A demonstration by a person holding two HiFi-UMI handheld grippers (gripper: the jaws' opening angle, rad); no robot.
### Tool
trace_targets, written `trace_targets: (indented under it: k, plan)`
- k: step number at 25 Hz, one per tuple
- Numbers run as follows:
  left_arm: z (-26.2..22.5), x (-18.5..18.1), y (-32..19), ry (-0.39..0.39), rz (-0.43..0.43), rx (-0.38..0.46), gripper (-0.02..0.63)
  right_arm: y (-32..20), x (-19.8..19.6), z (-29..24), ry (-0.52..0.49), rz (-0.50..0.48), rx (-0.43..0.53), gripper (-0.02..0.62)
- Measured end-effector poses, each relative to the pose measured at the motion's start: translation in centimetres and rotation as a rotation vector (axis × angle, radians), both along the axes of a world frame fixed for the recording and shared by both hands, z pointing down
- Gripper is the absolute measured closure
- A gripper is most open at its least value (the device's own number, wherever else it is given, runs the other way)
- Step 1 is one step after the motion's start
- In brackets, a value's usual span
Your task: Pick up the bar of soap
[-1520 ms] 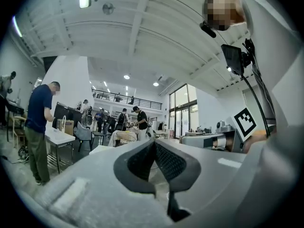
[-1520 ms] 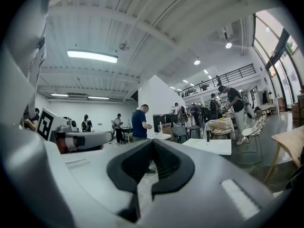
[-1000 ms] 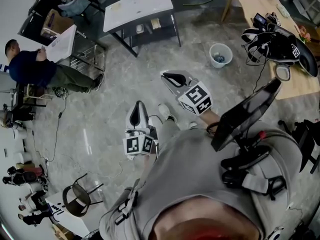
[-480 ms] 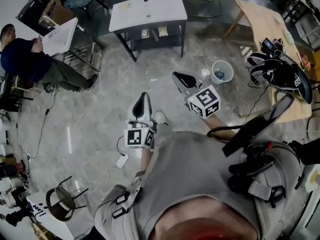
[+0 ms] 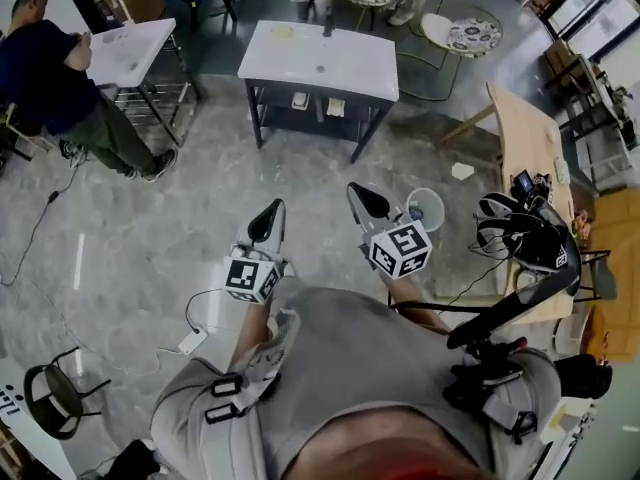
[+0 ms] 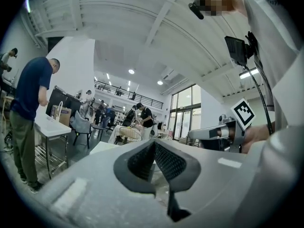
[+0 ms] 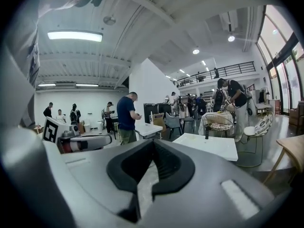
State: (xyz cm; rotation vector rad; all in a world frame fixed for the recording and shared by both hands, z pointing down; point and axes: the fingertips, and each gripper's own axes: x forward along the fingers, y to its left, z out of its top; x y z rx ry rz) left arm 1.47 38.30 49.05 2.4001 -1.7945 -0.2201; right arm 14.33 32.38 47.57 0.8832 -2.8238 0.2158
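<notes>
Mid-frame left, left gripper point(image 5: 270, 216): I read jaws closed, empty.
Mid-frame right, right gripper point(image 5: 360, 196): jaws closed, empty.
soap: I can't confirm it; small yellowish thing point(image 5: 283, 31) on white table point(image 5: 350, 63), top centre.

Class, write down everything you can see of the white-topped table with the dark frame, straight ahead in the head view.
The white-topped table has a smooth rectangular top on a dark frame with splayed legs and a lower shelf holding two small pale items. It stands level on the grey floor. Near its far edge sit a small yellowish item and a dark upright object, both too small to identify.
</notes>
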Motion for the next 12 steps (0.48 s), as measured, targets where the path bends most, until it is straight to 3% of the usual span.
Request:
trace_targets:
  k: [6,8,12]
  plan:
    - [2.9,-4.0,-2.9,0.038,0.028,-0.031,0.609,-1.8,-1.5,2.0,0.052,0.061,-0.024,0.595]
    - [2.8,-4.1,-4.7,0.051,0.048,-0.012,0.609,-2.6,-1.8,2.4,0.058,0.091,-0.030,0.595]
    - [1.0,-3.4,-8.1,0.006,0.087,0.057,0.609,-3.3,-3.1,2.6,0.057,0.119,-0.037,0.595]
